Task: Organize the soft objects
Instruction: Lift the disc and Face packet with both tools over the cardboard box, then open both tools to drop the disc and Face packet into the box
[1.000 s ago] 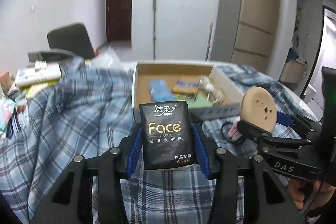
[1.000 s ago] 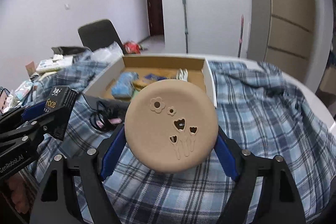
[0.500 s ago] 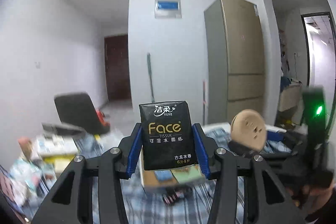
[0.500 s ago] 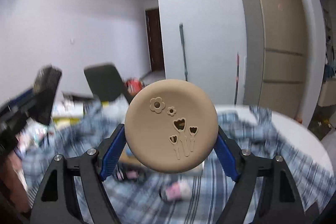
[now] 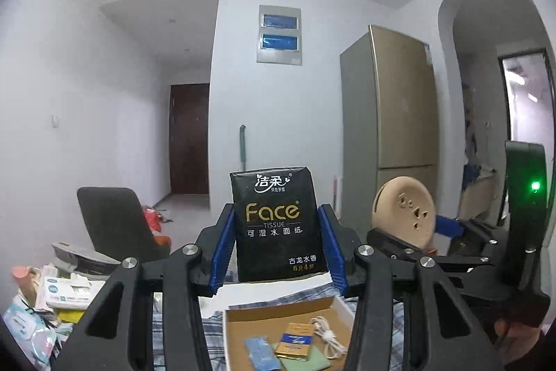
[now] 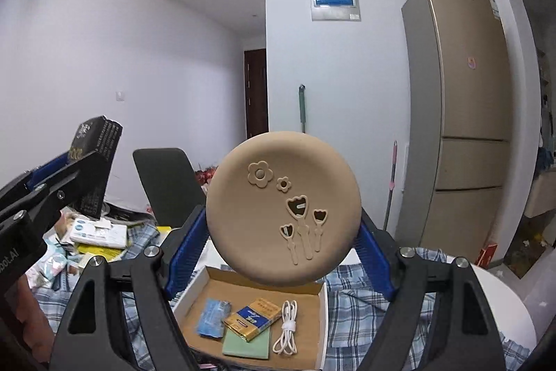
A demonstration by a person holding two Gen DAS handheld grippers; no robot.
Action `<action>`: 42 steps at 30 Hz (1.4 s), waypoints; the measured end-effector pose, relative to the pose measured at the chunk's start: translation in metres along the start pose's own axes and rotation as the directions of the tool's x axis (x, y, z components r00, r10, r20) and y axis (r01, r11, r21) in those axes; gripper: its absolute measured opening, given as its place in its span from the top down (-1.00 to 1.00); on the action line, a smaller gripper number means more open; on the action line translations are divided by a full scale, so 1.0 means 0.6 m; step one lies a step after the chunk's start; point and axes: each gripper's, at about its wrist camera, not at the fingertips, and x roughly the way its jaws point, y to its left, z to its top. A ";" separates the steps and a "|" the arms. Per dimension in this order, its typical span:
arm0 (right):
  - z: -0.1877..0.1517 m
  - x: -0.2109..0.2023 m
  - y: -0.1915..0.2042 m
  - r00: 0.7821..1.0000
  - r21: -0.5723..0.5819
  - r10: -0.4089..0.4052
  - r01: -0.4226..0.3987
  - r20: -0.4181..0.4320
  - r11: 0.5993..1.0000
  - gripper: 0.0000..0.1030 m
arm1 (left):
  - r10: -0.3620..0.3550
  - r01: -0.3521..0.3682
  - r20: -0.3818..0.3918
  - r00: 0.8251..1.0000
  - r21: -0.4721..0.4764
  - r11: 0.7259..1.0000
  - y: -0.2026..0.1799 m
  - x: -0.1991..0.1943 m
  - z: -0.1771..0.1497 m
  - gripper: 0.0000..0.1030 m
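A blue plaid cloth (image 6: 358, 298) covers the tabletop, and toward its middle sits an open cardboard box (image 6: 321, 319), the likely destination for the soft things. The box already holds a blue packet (image 6: 212, 322), a yellow-and-blue pack (image 6: 252, 319) lying on a green pad (image 6: 248, 345), and a coiled white cable (image 6: 286, 327), so some sorting looks done; two items are not yet in. Both are held high above the box. The left gripper (image 5: 276, 240) is clamped on a black tissue pack (image 5: 276, 218), upright between its blue pads, and the right gripper (image 6: 283, 232) is closed on a round tan pad (image 6: 283, 209) with flower cut-outs (what it is made of cannot be told). Both would need lowering into the free space along the box's right and near edges. Loose clutter (image 6: 97, 237) crowds the tabletop's left edge.
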 end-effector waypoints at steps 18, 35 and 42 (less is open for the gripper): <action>-0.167 0.166 -0.041 0.921 0.074 0.057 -0.031 -0.386 0.997 -0.54 | 0.002 -0.009 -0.443 0.897 -0.015 1.000 0.013 0.175 -0.184 0.04; -0.252 0.231 -0.035 0.804 0.094 0.110 -0.068 -0.585 0.993 -0.64 | -0.040 -0.049 -0.664 0.746 -0.115 0.992 0.057 0.236 -0.279 -0.18; -0.234 0.220 -0.044 0.835 0.081 0.075 -0.037 -0.545 0.996 -0.76 | -0.013 -0.074 -0.639 0.769 -0.109 0.991 0.065 0.228 -0.269 -0.52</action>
